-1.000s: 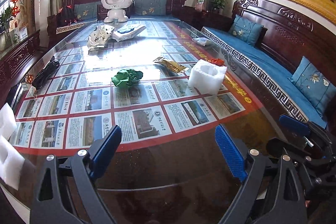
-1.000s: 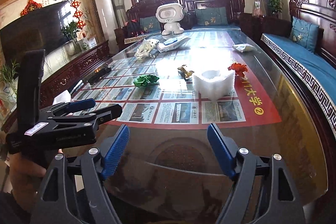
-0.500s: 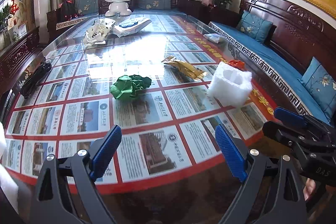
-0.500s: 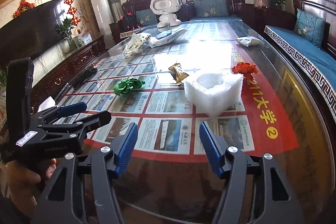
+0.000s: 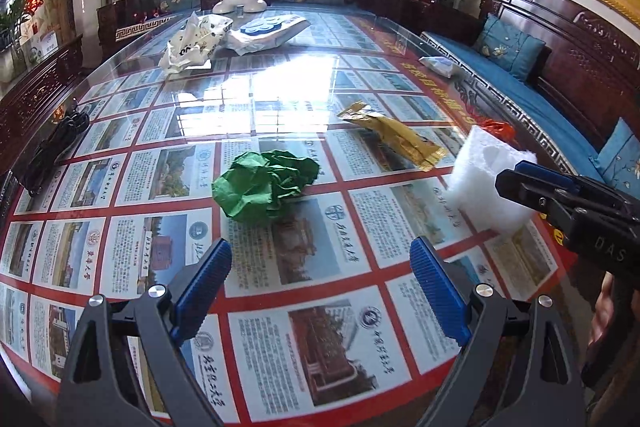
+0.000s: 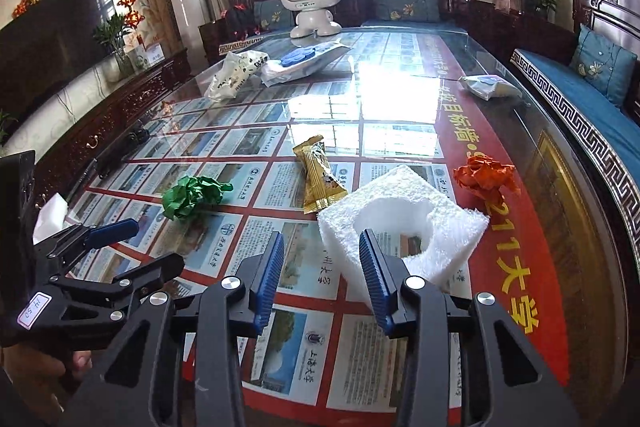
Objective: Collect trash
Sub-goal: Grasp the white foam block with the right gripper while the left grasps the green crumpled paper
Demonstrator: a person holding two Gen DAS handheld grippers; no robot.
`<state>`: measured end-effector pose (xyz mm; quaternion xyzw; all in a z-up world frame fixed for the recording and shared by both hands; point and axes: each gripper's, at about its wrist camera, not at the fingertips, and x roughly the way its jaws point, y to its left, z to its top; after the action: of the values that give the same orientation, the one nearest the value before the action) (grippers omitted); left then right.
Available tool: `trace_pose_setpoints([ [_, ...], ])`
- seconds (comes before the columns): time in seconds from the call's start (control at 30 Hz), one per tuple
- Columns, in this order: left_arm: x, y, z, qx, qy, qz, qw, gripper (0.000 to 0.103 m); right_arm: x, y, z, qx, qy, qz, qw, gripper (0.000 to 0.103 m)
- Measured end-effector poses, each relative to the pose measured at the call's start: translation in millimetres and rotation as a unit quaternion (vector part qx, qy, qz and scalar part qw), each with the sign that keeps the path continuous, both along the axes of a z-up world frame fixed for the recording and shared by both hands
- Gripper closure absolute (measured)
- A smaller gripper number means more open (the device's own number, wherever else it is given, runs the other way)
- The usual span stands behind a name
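A white foam block [image 6: 404, 219] with a round hollow stands on the glass table [image 6: 516, 307]. My right gripper [image 6: 322, 279] is right in front of it; its jaws are closing, the block's near corner shows between the blue fingers, and the pads are not touching it. To the left, my left gripper [image 5: 320, 287] is open and empty, short of a crumpled green paper [image 5: 266, 187]. A gold snack wrapper [image 5: 394, 135] lies beyond it. A crumpled orange paper [image 6: 486, 179] sits right of the foam.
Far along the table stand a white robot toy [image 6: 310, 3], a crumpled printed bag [image 6: 234, 73], a wipes pack [image 6: 304, 61] and a small white packet [image 6: 488, 85]. A black cable [image 5: 52, 147] lies at the left edge. Blue-cushioned wooden benches [image 5: 520, 83] line the right.
Both grippers have moved forward over the table toward the trash. The right gripper's jaws have narrowed, and the foam block now sits just before them. The left jaws keep their width.
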<state>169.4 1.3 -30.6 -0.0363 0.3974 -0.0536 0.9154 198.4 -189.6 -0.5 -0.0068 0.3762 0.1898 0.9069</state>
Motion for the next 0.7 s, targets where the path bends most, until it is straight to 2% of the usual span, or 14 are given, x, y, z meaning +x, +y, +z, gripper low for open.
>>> trace_pose_setpoints([
  [0.13, 12.4, 12.5, -4.4, -0.006, 0.005, 0.021, 0.9997, 0.013, 17.7, 6.1, -15.4, -0.042, 0.025, -0.008, 0.999, 0.064],
  [0.27, 26.3, 22.3, -8.4, -0.010, 0.017, 0.031, 0.9993, 0.013, 22.5, 15.6, -19.1, -0.072, 0.023, 0.002, 0.997, 0.062],
  [0.37, 34.6, 24.3, -9.9, -0.012, 0.021, 0.032, 0.9992, 0.013, 27.1, 18.3, -21.7, -0.090, 0.025, 0.004, 0.996, 0.073],
  [0.5, 45.3, 24.3, -16.0, -0.001, 0.032, 0.033, 0.9990, 0.013, 29.8, 13.6, -19.4, -0.073, 0.032, 0.014, 0.997, 0.081],
  [0.7, 57.4, 24.7, -22.0, 0.002, 0.042, 0.032, 0.9986, 0.013, 15.6, 7.7, -12.5, -0.036, 0.019, 0.020, 0.999, 0.083],
])
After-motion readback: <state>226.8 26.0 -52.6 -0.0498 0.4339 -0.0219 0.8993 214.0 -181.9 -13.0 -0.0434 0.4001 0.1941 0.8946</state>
